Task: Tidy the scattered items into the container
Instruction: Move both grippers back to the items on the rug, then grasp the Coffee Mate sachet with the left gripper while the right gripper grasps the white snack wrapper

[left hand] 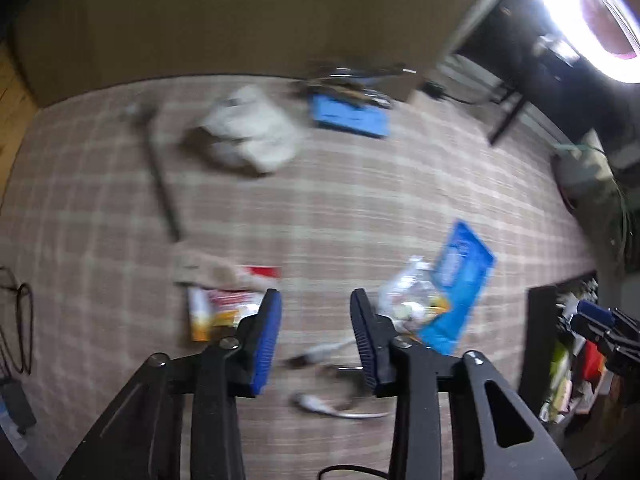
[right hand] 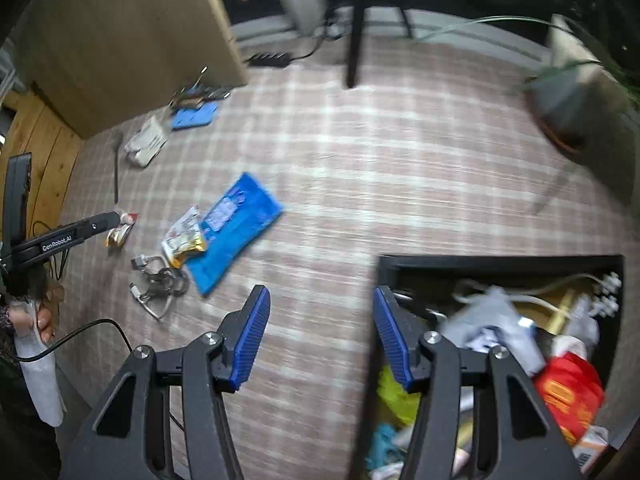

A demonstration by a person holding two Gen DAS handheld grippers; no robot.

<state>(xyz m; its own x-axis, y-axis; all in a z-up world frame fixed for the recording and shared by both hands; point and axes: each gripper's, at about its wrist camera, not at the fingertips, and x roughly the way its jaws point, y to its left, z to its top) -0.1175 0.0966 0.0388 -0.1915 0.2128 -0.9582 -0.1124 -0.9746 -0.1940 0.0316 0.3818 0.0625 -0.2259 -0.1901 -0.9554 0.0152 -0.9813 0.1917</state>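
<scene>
Left gripper (left hand: 316, 312) spread and empty above a red-and-white snack packet (left hand: 228, 304) on the plaid rug (right hand: 400, 152); right gripper (right hand: 320, 308) spread, empty — beside the black container (right hand: 500, 266), already full; blue pouch (right hand: 236, 224) nearby.

- Left gripper (left hand: 316, 304): black angular arms with cut-out slots, silver screws at the joints, ribbed blue pads (left hand: 267, 344).
- Right gripper (right hand: 320, 300): the same black frame and blue pads.
- White "GenRobot.AI" lettering (right hand: 57, 243) on one black arm.
- Patterned sleeve cuff (right hand: 6, 322) at the wrist.
</scene>
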